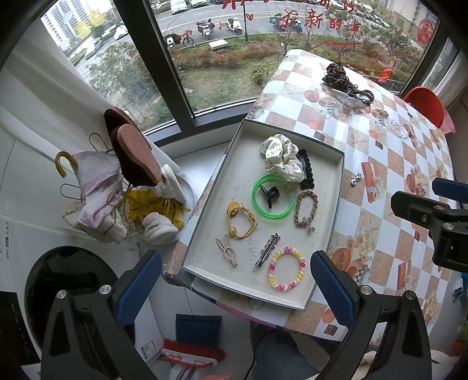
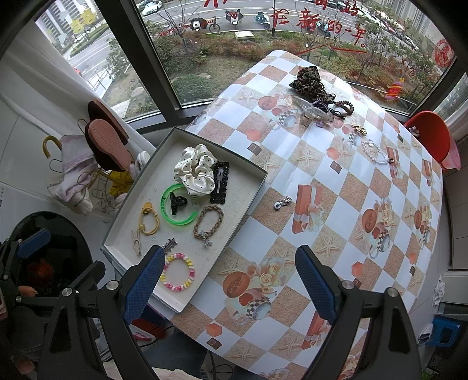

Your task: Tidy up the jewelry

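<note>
Jewelry mostly lies inside the shallow grey cardboard tray (image 2: 257, 187); 1 small silver charm (image 2: 282, 202) sits just beside its right wall. Right gripper (image 2: 231, 280) and left gripper (image 1: 237, 285) both gape wide, empty. Best to descend straight over the charm, pinching low.

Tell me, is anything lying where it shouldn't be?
Yes. A small silver charm lies alone on the tablecloth, outside the tray, and a pile of hair things sits at the far end.

Red painted Chinese characters "新的一年" on the window glass (image 2: 330, 22), round red seal decal (image 2: 443, 51) beside them, unreadable
</note>
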`<state>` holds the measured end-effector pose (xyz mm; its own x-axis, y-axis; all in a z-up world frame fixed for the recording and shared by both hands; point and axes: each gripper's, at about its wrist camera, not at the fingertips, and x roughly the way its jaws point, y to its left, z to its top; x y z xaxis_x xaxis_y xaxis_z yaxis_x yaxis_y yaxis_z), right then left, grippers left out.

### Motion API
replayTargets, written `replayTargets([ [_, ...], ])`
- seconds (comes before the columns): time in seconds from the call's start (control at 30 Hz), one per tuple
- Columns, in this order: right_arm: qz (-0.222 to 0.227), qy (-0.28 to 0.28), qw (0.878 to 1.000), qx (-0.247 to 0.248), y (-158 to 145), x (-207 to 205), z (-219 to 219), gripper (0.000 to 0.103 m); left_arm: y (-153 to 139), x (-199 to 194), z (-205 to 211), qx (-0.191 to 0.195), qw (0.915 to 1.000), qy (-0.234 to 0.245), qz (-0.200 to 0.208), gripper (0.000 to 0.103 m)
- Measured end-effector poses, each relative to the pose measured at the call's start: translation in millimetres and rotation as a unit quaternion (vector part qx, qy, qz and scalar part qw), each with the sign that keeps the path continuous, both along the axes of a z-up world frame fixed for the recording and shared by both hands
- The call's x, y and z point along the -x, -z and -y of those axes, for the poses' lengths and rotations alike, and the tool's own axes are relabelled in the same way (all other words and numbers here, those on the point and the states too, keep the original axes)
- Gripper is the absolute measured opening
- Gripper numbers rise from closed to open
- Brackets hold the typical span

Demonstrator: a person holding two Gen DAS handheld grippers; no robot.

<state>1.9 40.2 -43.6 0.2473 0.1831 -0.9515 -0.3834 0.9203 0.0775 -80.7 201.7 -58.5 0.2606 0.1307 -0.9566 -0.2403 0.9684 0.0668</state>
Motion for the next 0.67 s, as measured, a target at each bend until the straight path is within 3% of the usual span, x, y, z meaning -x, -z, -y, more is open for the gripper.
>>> replayTargets([
  [0.67, -0.001, 0.001, 1.000, 0.000, 0.6, 1.4, -1.8, 0.092, -1.7, -1.6, -0.3, -0.006, 1.0000, 0.002, -0.002, 0.103],
])
